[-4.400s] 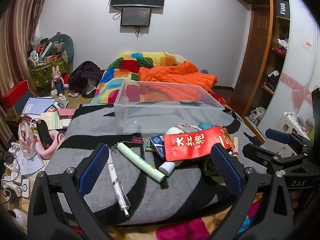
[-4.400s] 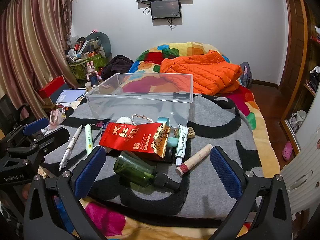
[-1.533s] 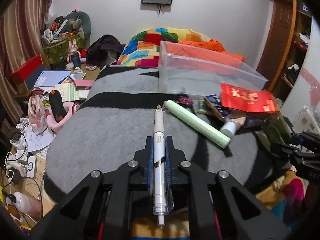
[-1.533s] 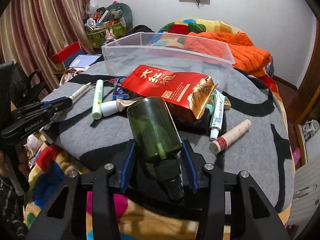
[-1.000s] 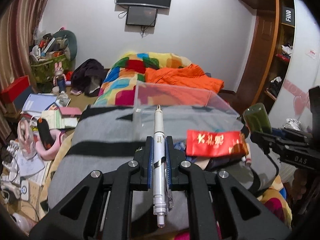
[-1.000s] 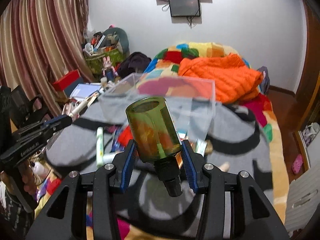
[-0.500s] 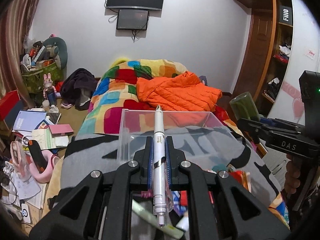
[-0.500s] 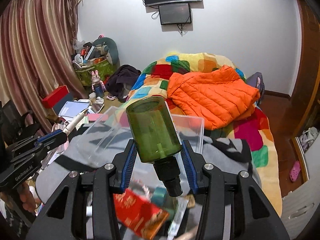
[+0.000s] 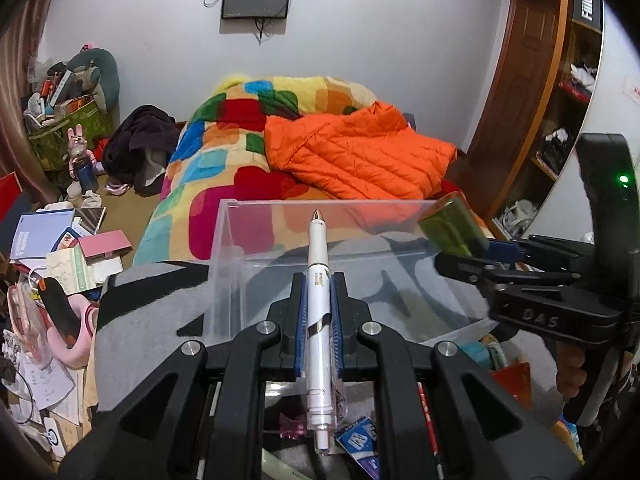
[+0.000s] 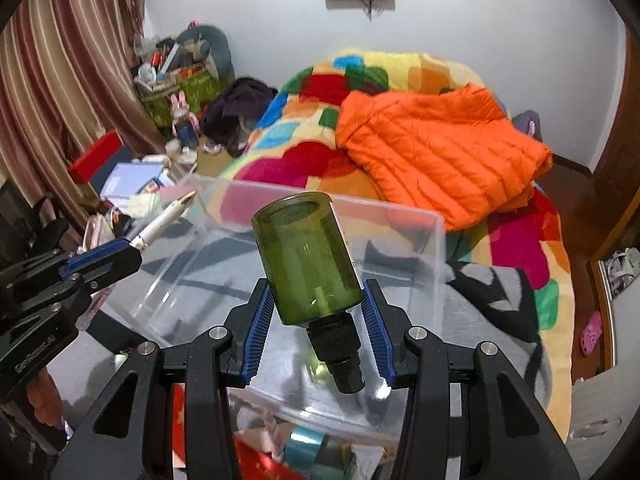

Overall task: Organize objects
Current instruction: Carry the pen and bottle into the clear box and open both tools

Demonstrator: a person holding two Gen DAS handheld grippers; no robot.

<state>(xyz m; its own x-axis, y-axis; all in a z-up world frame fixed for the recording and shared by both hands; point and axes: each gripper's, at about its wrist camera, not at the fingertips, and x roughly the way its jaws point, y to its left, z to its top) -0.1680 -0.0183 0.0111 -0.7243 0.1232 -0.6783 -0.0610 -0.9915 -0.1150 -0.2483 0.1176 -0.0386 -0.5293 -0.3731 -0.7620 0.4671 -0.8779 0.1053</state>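
Left tool squeezes a white pen, tip pointing to 12 o'clock over the clear box. Right tool grips a green bottle above the box, maybe just inside it.

Items under the clear bin mostly hidden by left gripper. Red packet cut off at the frame bottom. Bottle label unreadable.

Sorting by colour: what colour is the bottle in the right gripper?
Translucent olive green bottle with a black cap; clearest in the right wrist view.
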